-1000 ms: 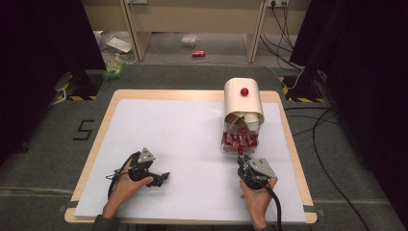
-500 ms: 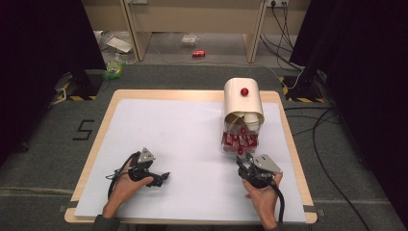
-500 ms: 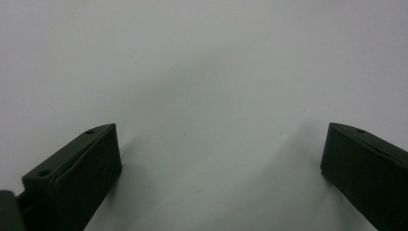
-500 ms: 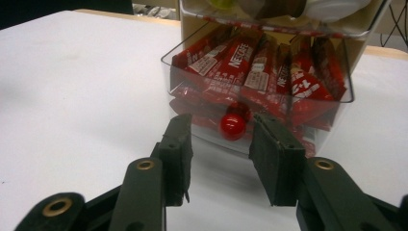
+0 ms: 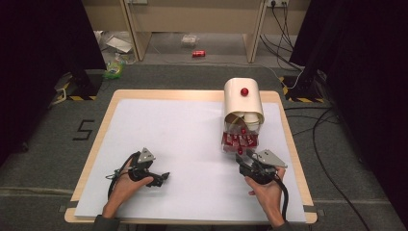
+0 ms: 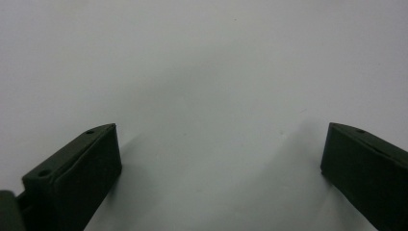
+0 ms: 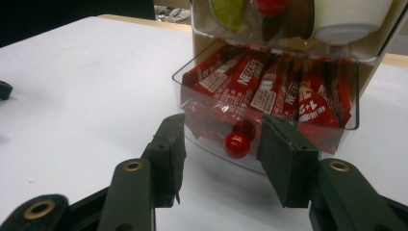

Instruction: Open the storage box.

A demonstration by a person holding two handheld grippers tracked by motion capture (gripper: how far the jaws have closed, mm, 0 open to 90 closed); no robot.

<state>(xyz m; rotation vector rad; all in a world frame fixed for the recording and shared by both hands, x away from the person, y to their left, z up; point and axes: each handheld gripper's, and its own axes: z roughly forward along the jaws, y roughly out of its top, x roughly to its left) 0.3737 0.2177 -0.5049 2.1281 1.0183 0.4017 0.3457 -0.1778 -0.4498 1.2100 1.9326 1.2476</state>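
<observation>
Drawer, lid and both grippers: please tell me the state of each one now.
Drawer: pulled out, full of red sachets.
Drawer knob: free, between the jaws of the right gripper, not yet gripped.
Right gripper: open.
Left gripper: open, holds nothing, over the white table.
Domed lid: up, cups visible under it.

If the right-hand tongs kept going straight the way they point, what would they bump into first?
Most likely the small red knob on the front of the clear drawer full of red coffee packets. The right tongs are open, with the knob in line between them, though the remaining gap is hard to judge.
</observation>
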